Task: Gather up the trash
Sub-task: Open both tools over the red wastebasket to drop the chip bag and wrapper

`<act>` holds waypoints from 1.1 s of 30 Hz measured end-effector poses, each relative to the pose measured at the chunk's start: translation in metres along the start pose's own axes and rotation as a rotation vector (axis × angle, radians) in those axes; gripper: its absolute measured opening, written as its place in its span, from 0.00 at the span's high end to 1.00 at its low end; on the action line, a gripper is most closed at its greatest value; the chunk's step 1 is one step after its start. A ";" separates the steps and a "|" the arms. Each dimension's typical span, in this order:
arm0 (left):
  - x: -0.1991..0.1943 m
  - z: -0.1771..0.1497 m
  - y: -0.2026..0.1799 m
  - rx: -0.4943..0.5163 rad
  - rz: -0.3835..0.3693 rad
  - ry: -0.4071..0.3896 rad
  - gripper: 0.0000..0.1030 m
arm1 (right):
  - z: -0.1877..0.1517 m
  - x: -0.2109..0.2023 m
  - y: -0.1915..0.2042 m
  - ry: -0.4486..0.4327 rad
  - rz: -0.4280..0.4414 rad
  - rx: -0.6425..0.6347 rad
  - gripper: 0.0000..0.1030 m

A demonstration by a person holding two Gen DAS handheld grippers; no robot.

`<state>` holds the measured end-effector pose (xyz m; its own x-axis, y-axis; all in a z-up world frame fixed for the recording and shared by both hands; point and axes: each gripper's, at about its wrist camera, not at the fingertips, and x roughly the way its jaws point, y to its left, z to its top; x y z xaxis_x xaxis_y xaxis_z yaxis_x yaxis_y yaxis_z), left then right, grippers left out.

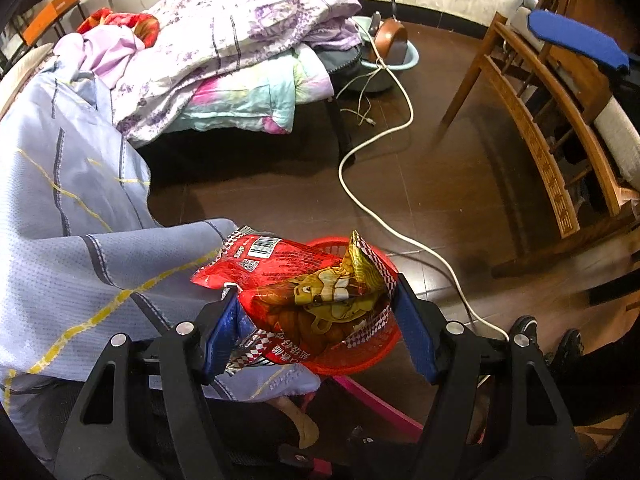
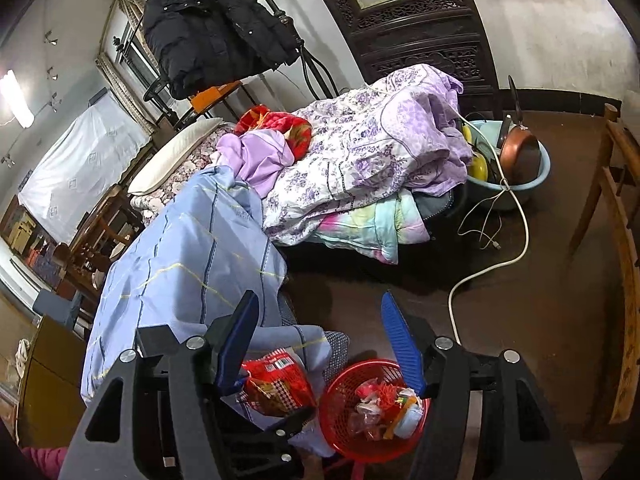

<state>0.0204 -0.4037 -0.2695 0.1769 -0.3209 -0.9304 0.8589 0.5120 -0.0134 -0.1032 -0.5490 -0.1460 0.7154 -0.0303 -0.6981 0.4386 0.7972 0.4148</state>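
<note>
The left gripper (image 1: 312, 300) clasps a red snack bag (image 1: 304, 280) over the red basket (image 2: 340, 396) of trash, while the right gripper (image 2: 320, 320) hangs spread, holding nothing.

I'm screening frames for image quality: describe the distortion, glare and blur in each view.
Left wrist view: strong fisheye bending, dark corners; the wooden chair curves and smears toward the right edge; the snack bag between the left gripper fingers is sharp, with foil glints. Right wrist view: same bending; a lamp blows out at left; the red basket below the open right gripper stays sharp.
</note>
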 end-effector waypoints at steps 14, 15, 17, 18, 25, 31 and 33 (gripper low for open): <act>-0.004 -0.003 -0.004 0.017 -0.062 -0.002 0.18 | 0.011 0.007 0.010 -0.019 0.018 0.035 0.38; -0.005 -0.003 -0.003 0.008 -0.073 -0.006 0.17 | 0.012 0.008 0.012 -0.017 0.018 0.037 0.38; -0.011 -0.003 0.002 -0.015 -0.090 -0.019 0.16 | 0.014 0.009 0.017 -0.014 0.017 0.034 0.38; -0.015 -0.004 0.003 -0.025 -0.090 -0.028 0.16 | 0.015 0.010 0.021 -0.013 0.015 0.029 0.38; -0.082 -0.018 0.037 -0.115 -0.050 -0.200 0.16 | 0.016 0.020 0.054 0.055 -0.025 -0.002 0.38; -0.121 -0.036 0.069 -0.178 0.027 -0.283 0.14 | 0.004 0.024 0.086 0.113 -0.144 -0.072 0.38; -0.129 -0.044 0.079 -0.197 0.022 -0.297 0.14 | -0.001 0.025 0.100 0.127 -0.169 -0.087 0.38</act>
<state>0.0438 -0.2869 -0.1662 0.3510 -0.5112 -0.7845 0.7496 0.6555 -0.0917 -0.0421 -0.4694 -0.1221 0.5591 -0.0965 -0.8235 0.4941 0.8363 0.2375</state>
